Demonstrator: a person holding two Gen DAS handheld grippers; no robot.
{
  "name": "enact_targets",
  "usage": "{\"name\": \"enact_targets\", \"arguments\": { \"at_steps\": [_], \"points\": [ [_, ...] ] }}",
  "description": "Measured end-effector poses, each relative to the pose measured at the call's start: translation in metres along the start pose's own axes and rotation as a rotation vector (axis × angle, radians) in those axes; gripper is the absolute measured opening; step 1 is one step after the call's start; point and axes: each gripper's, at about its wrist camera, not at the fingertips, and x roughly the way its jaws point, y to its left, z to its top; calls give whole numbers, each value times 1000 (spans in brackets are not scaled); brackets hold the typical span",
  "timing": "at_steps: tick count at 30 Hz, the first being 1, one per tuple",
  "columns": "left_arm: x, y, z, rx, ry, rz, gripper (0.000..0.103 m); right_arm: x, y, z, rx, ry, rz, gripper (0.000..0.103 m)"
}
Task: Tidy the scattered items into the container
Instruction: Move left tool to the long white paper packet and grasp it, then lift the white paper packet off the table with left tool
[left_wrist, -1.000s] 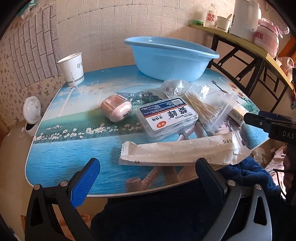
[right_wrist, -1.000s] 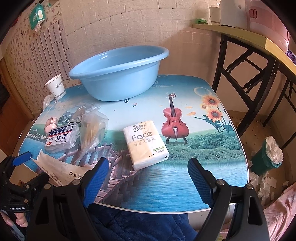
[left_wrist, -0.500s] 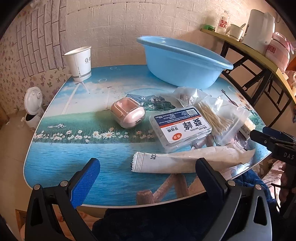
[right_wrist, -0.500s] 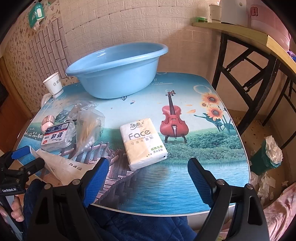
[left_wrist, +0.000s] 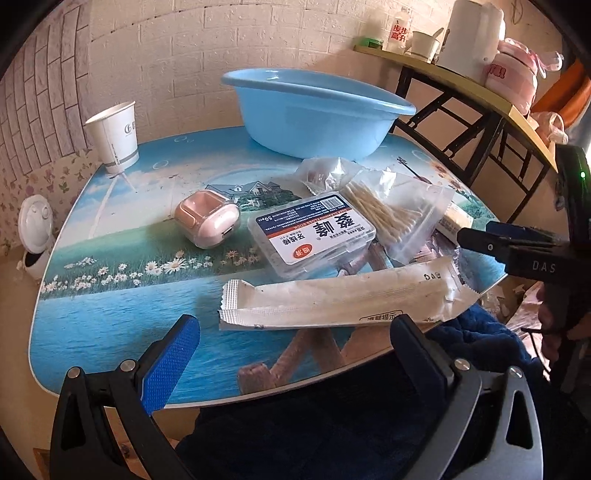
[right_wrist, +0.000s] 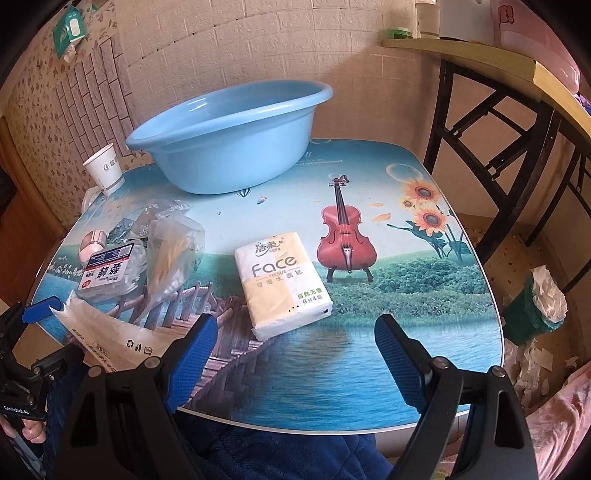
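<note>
Hovering wide apart and empty over the near table (right_wrist: 369, 384) edge: right gripper (right_wrist: 291, 350), jaws released, nothing between them. Same with left gripper (left_wrist: 295, 354), jaws spread, gripping nothing, just short of the long sachet (left_wrist: 340, 299).

Just ahead of the right jaws, the tissue pack (right_wrist: 282, 282): flat on the table, white and yellow, printed "Face", soft film wrap. Probably light and squashy, a little slippery; best taken across its short width, near the middle.

Further left, a clear floss box (left_wrist: 314, 236), a bag of swabs (left_wrist: 395, 218), a pink case (left_wrist: 208, 225). Sachet likely thin and floppy, hard to lift flat; box rigid and easy.

At the back, the blue basin (right_wrist: 229, 136), upright, seemingly empty, well apart from the clutter.
</note>
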Motion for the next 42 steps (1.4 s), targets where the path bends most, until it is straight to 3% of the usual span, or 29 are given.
{"name": "enact_targets", "arguments": {
  "at_steps": [5, 11, 16, 18, 24, 33, 39, 42],
  "points": [
    [0, 7, 3, -134, 11, -118, 103, 0, 1, 0, -1, -1, 1, 88],
    [3, 2, 6, -148, 23, -67, 100, 1, 1, 0, -2, 0, 1, 88],
    [4, 4, 10, -152, 23, 4, 77, 2, 2, 0, -2, 3, 7, 88],
    [5, 7, 11, -164, 21, 15, 58, 2, 2, 0, -2, 3, 8, 88],
    [5, 17, 11, -195, 20, 15, 19, 4, 2, -1, -2, 5, 11, 88],
    [0, 23, 5, -168, 17, 44, 7, 3, 0, 0, 5, 1, 15, 88],
    [-9, 54, 1, -225, 6, 116, 7, 2, -2, 1, 14, -4, 15, 88],
    [-13, 59, 0, -233, 3, 86, 6, 2, -2, 0, 10, -2, 15, 88]
  ]
}}
